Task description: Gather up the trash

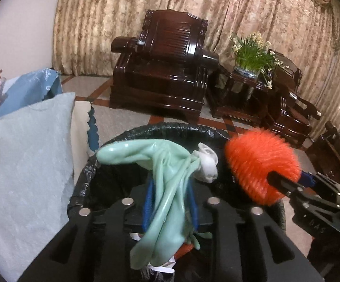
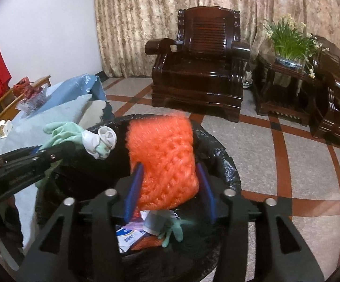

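Observation:
A black bag-lined bin [image 1: 170, 127] [image 2: 219, 155] sits right under both grippers. In the left wrist view a pale green rubber glove [image 1: 170, 188] with a white wad [image 1: 205, 162] at its cuff hangs between the blue pads of my left gripper [image 1: 171, 188]. The jaws stand slightly apart and a dark gap shows beside the glove. My right gripper [image 2: 170, 171] is open around an orange foam net [image 2: 163, 155] [image 1: 259, 164] that sits loosely between its pads, its top blurred. Inside the bin lie paper packets [image 2: 130, 235] and another green glove [image 2: 172, 230].
A pale blue cushion [image 1: 24, 155] and blue cloth [image 2: 76, 89] border the bin on the left. A dark wooden armchair [image 1: 165, 70] [image 2: 200, 70] and a side table with a potted plant [image 1: 252, 54] [image 2: 289, 40] stand across the tiled floor [image 2: 287, 164], before patterned curtains.

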Tool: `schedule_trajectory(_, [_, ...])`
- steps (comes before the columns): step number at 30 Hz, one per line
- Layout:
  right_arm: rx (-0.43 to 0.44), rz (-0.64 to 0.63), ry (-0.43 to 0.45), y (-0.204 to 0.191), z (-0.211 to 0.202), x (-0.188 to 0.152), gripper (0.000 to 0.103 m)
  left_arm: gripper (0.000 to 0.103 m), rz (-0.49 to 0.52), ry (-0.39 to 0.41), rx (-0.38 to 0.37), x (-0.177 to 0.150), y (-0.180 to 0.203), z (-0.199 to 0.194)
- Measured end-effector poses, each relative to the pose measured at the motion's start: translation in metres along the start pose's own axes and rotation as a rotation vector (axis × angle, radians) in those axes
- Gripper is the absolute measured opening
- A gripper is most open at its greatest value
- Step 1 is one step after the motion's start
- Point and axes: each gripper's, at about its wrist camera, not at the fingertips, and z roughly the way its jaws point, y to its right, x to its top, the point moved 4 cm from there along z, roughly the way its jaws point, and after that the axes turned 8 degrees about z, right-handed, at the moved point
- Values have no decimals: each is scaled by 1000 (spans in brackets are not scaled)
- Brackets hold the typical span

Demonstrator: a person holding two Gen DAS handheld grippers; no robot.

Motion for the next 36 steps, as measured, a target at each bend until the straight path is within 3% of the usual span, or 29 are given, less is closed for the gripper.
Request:
schedule_trajectory(2, [-8, 1, 7, 2, -1, -1, 67, 51, -3, 4, -9, -1, -1, -1])
schedule_trajectory(4, [-17, 2, 17, 4, -3, -2, 75, 62, -11, 21, -21, -1, -1, -4])
schedule_trajectory(7, [-29, 12, 28, 7, -8, -2, 86, 70, -8, 37, -24, 3, 0, -9])
schedule_trajectory(11, [-26, 21, 48, 7, -18, 0, 91, 74, -2, 68, -13, 9, -2, -23])
schedule_trajectory(16, [10, 13, 73, -4, -37, 6, 96, 87, 9, 115, 46, 13, -13, -55])
schedule_trajectory(25, [111, -3, 92, -41, -79, 17, 97, 97, 3, 116, 146, 1, -36, -105])
schedule_trajectory(36, [190, -36, 96, -84, -117, 17, 98, 97, -42, 94, 220, -23, -51, -160])
